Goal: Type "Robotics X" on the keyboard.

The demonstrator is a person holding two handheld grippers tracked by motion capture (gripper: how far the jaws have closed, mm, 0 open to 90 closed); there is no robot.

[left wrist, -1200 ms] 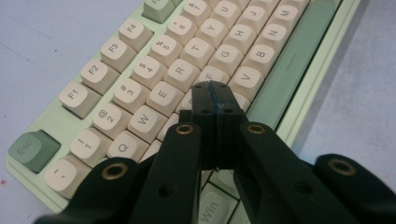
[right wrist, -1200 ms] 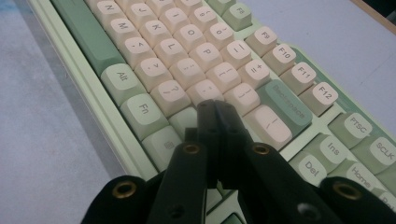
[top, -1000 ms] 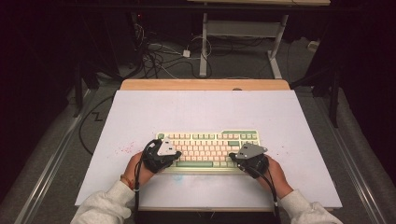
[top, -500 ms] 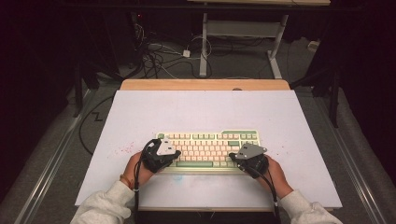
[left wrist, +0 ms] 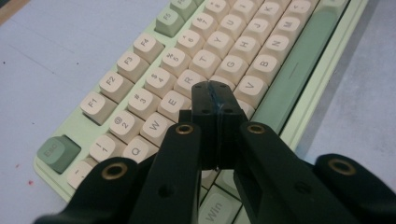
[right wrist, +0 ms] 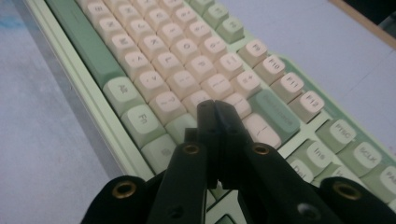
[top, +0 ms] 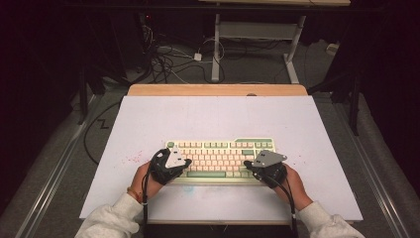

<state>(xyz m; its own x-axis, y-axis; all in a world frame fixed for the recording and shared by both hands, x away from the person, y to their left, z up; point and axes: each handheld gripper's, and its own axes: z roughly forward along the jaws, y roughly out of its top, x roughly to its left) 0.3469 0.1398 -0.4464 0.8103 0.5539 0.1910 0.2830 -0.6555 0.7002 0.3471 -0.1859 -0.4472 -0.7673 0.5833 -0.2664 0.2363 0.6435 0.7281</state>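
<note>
A mint-green and cream mechanical keyboard is lying near the front middle of the white surface, its long side parallel to the front edge. The left gripper is hanging over the keyboard's left end and the right gripper over its right end, each held in one hand. In the left gripper view the jaws are pressed together with nothing between them, their tips sitting over the cream keys around D and F. In the right gripper view the jaws are likewise closed and empty, pointing at the cream keys just left of the green Enter key.

Judging from this, the person is poking keys with the closed tips, and the main risk is that a tip is wider than it looks against a single cap: coming down between two caps, it could press both or wedge in the gap. A slanted push could also be sliding the light keyboard across the smooth surface, or levering a cap off its stem.

Compared with the earlier high views, very little is changing: the keyboard is lying in the same spot, and both grippers are staying over the same ends, shifting only slightly.
</note>
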